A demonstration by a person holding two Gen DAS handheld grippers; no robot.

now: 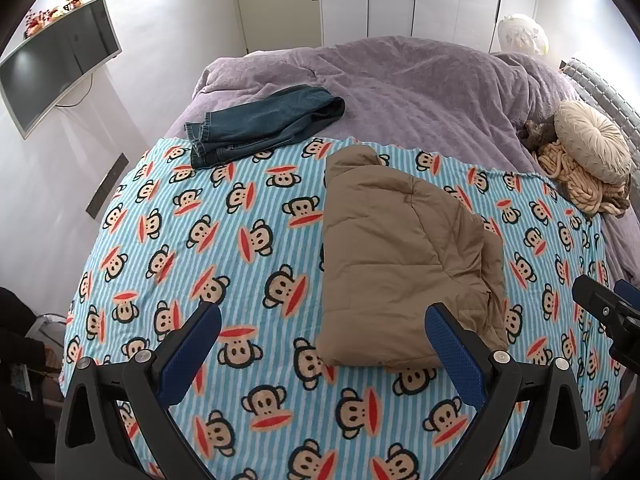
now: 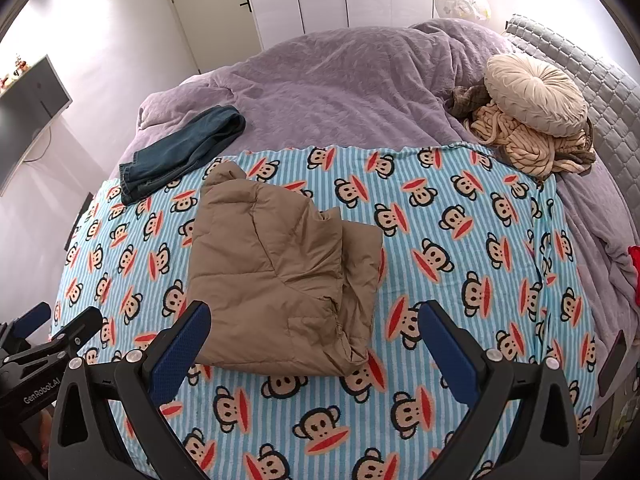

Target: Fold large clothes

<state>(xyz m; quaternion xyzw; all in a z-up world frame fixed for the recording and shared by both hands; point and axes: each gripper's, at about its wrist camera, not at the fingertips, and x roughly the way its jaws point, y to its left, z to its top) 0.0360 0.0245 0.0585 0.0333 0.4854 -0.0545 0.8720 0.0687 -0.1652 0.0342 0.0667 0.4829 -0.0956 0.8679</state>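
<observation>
The left gripper, with black arms and blue finger pads, stands with its fingers spread wide and holds nothing; its right finger is in front of the near edge of the folded brown padded jacket. The right gripper is also spread wide and empty, and its left finger is in front of the near left corner of the same jacket. The jacket lies folded in a thick packet on the light blue striped blanket with monkey faces, which covers the near part of the bed. Further away, a pair of dark blue jeans lies partly on this blanket and partly on the purple fluffy cover. At the far right of the bed a round cream cushion rests on a beige chunky knitted throw.
</observation>
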